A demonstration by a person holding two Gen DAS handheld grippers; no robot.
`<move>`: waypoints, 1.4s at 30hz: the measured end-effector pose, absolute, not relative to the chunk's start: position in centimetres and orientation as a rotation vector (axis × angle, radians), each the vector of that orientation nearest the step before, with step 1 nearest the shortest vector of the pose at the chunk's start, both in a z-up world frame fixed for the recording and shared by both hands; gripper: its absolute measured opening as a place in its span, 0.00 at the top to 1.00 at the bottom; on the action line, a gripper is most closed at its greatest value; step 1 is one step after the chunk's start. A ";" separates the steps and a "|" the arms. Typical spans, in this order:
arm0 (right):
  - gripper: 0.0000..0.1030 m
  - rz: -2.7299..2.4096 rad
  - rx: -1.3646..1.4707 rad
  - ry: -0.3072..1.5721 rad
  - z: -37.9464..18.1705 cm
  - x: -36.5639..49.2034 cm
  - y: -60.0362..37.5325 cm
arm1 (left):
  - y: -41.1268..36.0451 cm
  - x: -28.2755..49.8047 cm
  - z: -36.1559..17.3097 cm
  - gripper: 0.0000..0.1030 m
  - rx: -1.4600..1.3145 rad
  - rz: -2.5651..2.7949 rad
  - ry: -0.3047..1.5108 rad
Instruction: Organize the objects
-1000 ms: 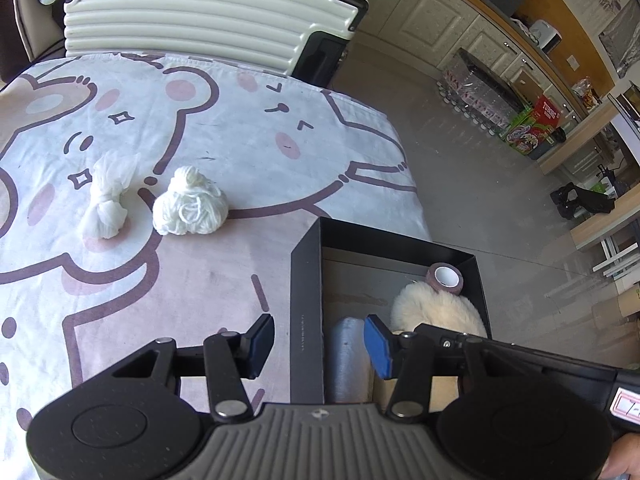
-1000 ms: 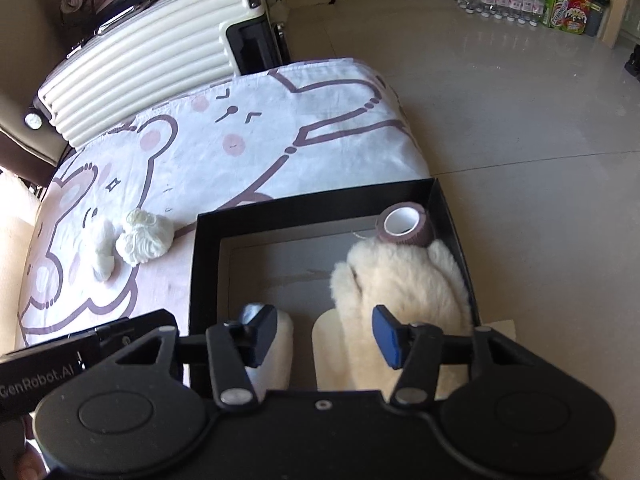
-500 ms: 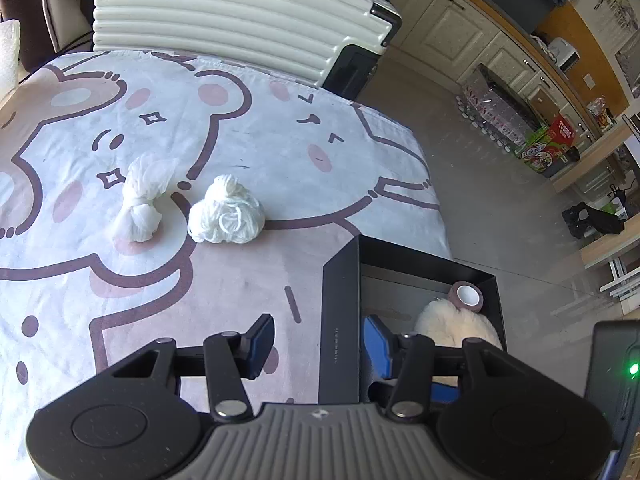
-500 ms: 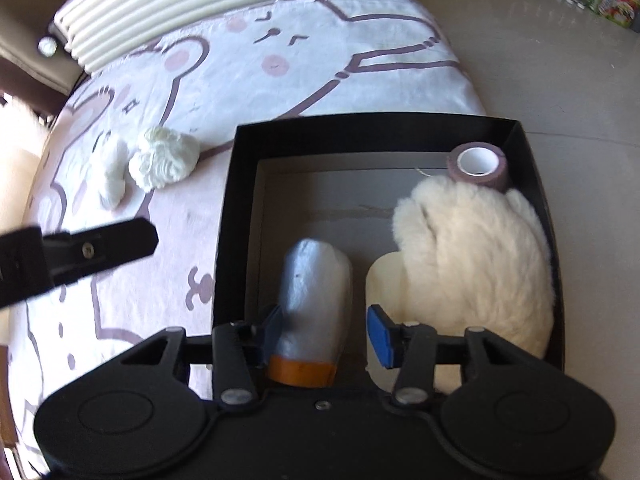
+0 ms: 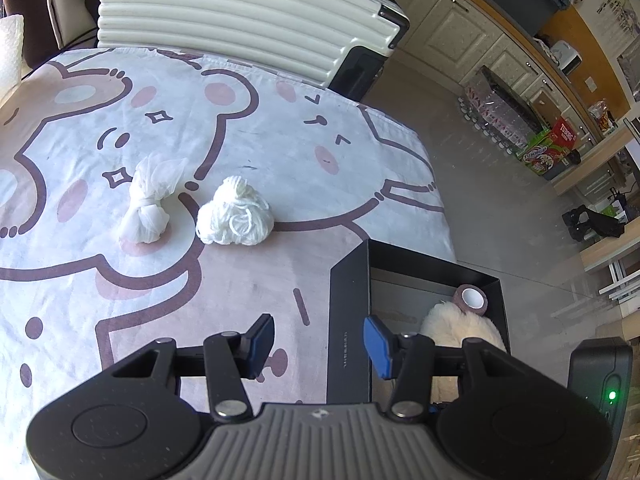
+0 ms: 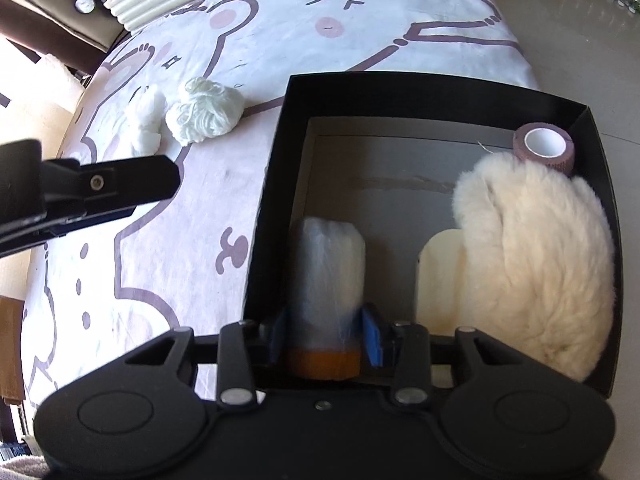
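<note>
The right gripper (image 6: 326, 338) points steeply down into the black box (image 6: 440, 88). Its jaws are closing, and the wrapped roll (image 6: 328, 280) — a pale, plastic-covered cylinder with an orange end — lies between them; the blue pads (image 6: 372, 338) stand against both sides of the roll near its orange end. The roll lies lengthwise on the box floor, along the left wall.

The box also holds:
- a fluffy cream pad (image 6: 536, 264), filling the right side of the box;
- a flat cream card (image 6: 440, 276), partly tucked under the fluffy pad;
- a brown tape roll (image 6: 546, 148) with a white core, in the far right corner, touching the top edge of the fluffy pad.

The left gripper (image 5: 318, 344) hangs above the bench, over the left wall of the box. Its jaws stand apart with nothing between them.

The bench carries a cartoon bear cloth (image 5: 280, 132). Two items lie on it, well apart from the box:
- a white yarn bundle (image 5: 236, 216);
- a knotted white bag (image 5: 150, 208), just beside the yarn on its left — whether the two touch cannot be told.

A ribbed cream suitcase (image 5: 240, 12) stands against the far edge of the bench. The box sits at the near right corner of the bench, next to the tiled floor (image 5: 500, 200).
</note>
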State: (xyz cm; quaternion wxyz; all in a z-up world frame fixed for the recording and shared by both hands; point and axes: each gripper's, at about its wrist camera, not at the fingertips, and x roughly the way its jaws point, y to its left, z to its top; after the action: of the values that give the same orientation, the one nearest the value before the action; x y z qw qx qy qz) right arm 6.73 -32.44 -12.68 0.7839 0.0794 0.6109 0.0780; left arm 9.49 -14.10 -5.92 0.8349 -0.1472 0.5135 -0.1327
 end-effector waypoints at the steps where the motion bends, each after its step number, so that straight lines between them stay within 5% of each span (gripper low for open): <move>1: 0.60 0.162 0.179 1.319 -12.6 6.7 -32.5 | -14.1 9.5 -5.9 0.51 -0.312 -0.284 1.088; 5: 0.59 0.138 0.272 1.319 -12.6 6.8 -33.2 | -14.2 9.3 -5.8 0.51 -0.312 -0.292 1.086; 9: 0.47 0.118 0.319 1.313 -12.4 6.6 -34.2 | -14.0 9.3 -5.8 0.51 -0.318 -0.289 1.086; 33: 0.39 -0.047 0.299 1.059 -5.1 3.1 -37.1 | -14.7 7.6 -4.3 0.51 -0.158 -0.283 1.067; 42: 0.27 -0.134 0.288 0.995 -3.9 0.4 -38.1 | -14.9 6.2 -3.3 0.38 -0.035 -0.269 1.030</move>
State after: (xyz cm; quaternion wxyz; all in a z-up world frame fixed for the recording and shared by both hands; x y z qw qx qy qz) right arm 0.44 -38.11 -3.88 0.8667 0.1377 0.4751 -0.0640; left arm 6.16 -14.91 -3.34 0.8616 -0.0168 0.4909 -0.1282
